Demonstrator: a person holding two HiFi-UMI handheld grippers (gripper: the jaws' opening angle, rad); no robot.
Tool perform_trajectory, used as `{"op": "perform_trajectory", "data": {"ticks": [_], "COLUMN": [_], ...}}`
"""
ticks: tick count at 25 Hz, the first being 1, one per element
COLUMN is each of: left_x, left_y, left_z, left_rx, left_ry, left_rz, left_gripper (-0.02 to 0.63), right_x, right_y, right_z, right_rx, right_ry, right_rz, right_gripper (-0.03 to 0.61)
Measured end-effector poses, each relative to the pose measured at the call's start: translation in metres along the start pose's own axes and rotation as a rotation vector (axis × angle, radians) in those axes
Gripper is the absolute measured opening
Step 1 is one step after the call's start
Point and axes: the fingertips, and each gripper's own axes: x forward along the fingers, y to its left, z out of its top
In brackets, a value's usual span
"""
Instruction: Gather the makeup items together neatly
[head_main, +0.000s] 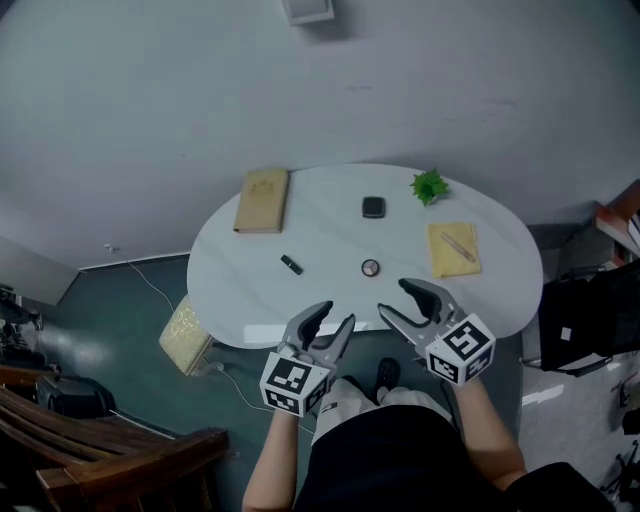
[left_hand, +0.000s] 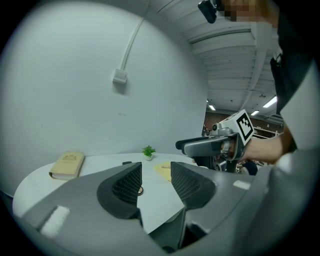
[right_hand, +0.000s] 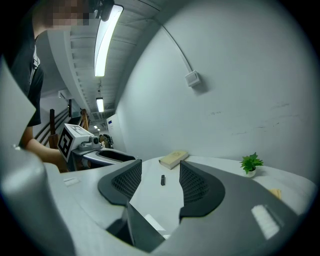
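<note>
Table (head_main: 250, 272) edge partly behind left tongs (head_main: 334, 316), right tongs (head_main: 395, 298).

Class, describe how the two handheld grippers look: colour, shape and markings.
Both the left gripper and right gripper have grey curved bodies ending in two dark jaws faced with ribbed black pads. Each carries a white cube printed with black square markers.

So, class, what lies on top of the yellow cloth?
A slim tan stick lies diagonally on the yellow cloth. Anything beneath the cloth is covered.
</note>
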Motion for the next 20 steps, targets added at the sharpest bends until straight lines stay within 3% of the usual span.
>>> {"op": "perform_trajectory", "data": {"ticks": [11, 20], "left_x": [0.001, 0.011], "left_y": [0.024, 0.079], "left_z": [-0.018, -0.029], "left_rx": [-0.037, -0.045], "left_ry": [0.026, 0.056], "left_rz": [0.037, 0.047], "left_gripper": [0.182, 0.19], "right_x": [0.019, 0.054], "right_y": [-0.003, -0.013], "right_z": [-0.011, -0.008], "right_rx": [0.019, 0.022], "right_ry": [0.048, 0.091], "right_rz": [0.014, -0.009], "right_gripper": [0.221, 0.221]}}
